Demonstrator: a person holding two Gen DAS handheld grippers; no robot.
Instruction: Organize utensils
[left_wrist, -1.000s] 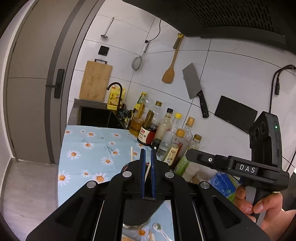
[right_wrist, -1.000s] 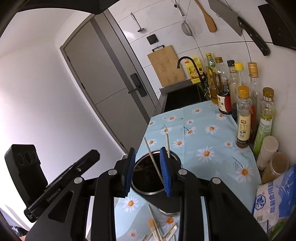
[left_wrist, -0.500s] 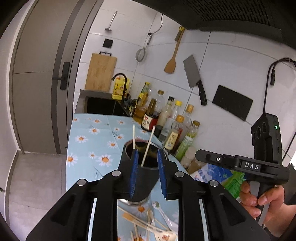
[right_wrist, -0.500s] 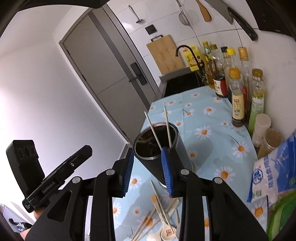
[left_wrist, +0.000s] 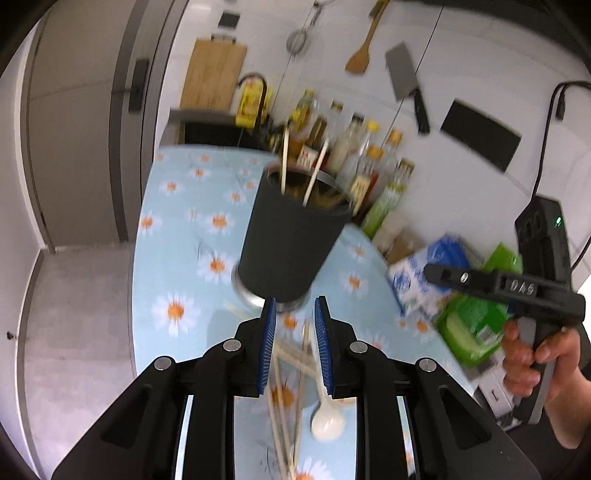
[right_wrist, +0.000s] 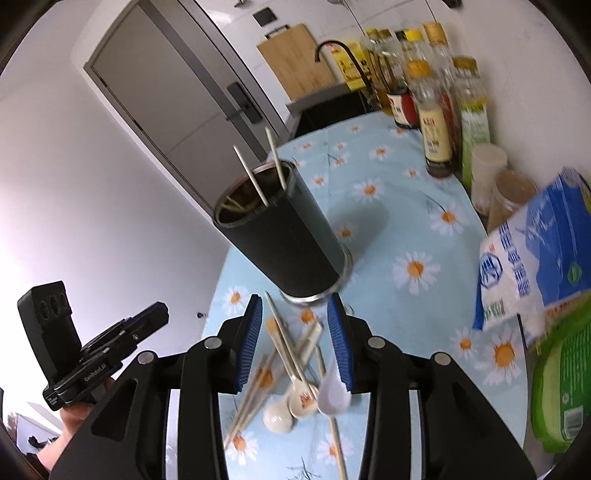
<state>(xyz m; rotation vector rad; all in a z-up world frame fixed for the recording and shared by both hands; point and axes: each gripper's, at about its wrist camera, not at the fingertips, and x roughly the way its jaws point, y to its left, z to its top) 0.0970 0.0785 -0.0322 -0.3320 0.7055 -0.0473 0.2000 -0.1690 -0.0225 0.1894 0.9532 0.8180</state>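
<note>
Left gripper (left_wrist: 294, 314): jaws standing slightly apart, gripping nothing. Right gripper (right_wrist: 295, 306): jaws opening, empty. Chopsticks (right_wrist: 284, 341) and spoons (right_wrist: 291, 404): lying loose on the daisy tablecloth (right_wrist: 413, 236), nearest. Black holder (right_wrist: 280, 236): standing just beyond, containing two chopsticks. Bottles (right_wrist: 436, 122): standing far right.

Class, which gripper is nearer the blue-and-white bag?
Right. The right gripper, jaws opening and empty, hovers over the utensils beside the bag; the left gripper is on its far side.
</note>
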